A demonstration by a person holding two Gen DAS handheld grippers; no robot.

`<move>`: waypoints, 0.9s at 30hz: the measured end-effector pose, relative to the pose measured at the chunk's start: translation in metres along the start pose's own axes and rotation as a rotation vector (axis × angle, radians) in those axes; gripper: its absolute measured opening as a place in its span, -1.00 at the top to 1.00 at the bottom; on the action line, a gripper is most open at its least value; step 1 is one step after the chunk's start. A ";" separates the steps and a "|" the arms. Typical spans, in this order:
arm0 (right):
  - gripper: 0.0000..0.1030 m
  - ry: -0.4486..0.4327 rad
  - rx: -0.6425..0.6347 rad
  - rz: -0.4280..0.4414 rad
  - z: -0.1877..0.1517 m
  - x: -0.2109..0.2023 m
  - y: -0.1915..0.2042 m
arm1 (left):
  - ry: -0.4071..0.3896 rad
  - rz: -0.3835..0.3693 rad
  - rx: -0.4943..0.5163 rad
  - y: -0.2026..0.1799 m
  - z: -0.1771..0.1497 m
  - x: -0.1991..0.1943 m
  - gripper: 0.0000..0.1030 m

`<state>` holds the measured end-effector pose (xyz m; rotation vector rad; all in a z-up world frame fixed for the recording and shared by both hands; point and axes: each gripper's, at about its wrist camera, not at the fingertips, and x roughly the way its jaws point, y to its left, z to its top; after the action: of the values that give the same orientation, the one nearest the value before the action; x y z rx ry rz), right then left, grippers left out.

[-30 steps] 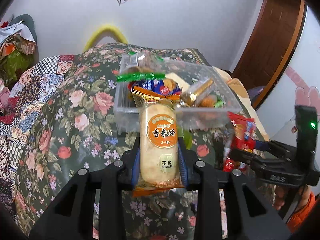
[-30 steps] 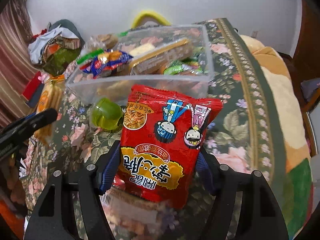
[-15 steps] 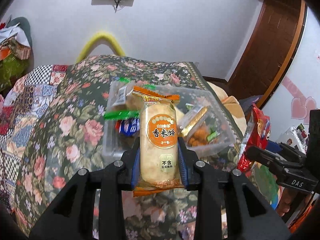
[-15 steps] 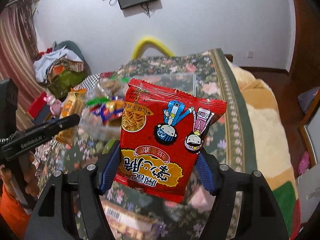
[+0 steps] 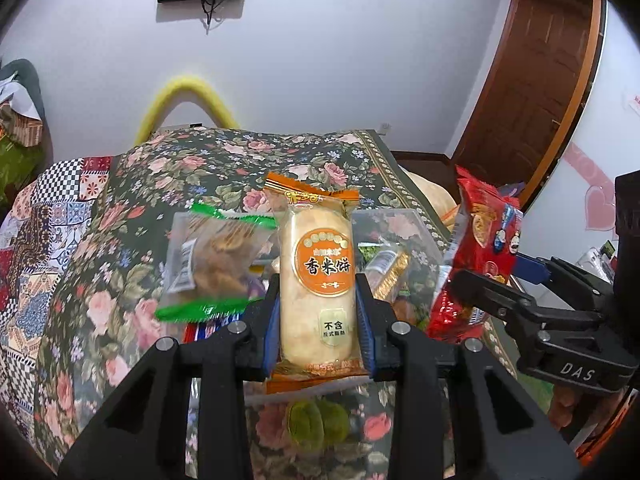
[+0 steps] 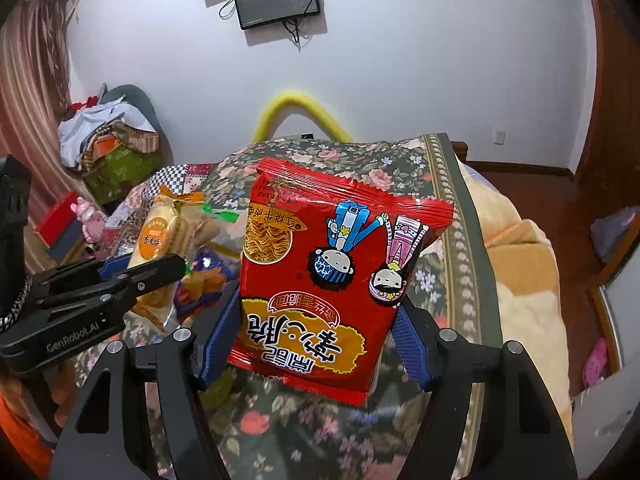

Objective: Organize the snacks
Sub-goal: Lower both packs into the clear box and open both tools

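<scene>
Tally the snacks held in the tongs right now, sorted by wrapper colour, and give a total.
Orange-wrapped: 1, the rice cracker pack in the left tongs
Red-wrapped: 1, the noodle snack bag in the right tongs
Total: 2

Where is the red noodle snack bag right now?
The red noodle bag is held up between the right gripper's fingers, above the flowery blanket, right of the rice cracker pack.
</scene>
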<state>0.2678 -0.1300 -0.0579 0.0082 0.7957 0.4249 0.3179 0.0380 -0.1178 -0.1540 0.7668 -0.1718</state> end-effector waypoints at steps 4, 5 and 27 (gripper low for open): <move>-0.30 0.013 0.005 0.008 0.005 0.012 -0.003 | 0.018 -0.010 -0.011 0.001 0.009 0.018 0.37; -0.30 0.019 0.004 0.009 0.006 0.015 -0.003 | 0.022 -0.012 -0.013 0.000 0.011 0.022 0.37; -0.39 0.076 -0.002 0.015 0.015 0.050 -0.015 | 0.089 -0.016 -0.032 0.004 0.015 0.072 0.36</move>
<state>0.3142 -0.1227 -0.0845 -0.0042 0.8707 0.4421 0.3799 0.0279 -0.1562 -0.1835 0.8572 -0.1830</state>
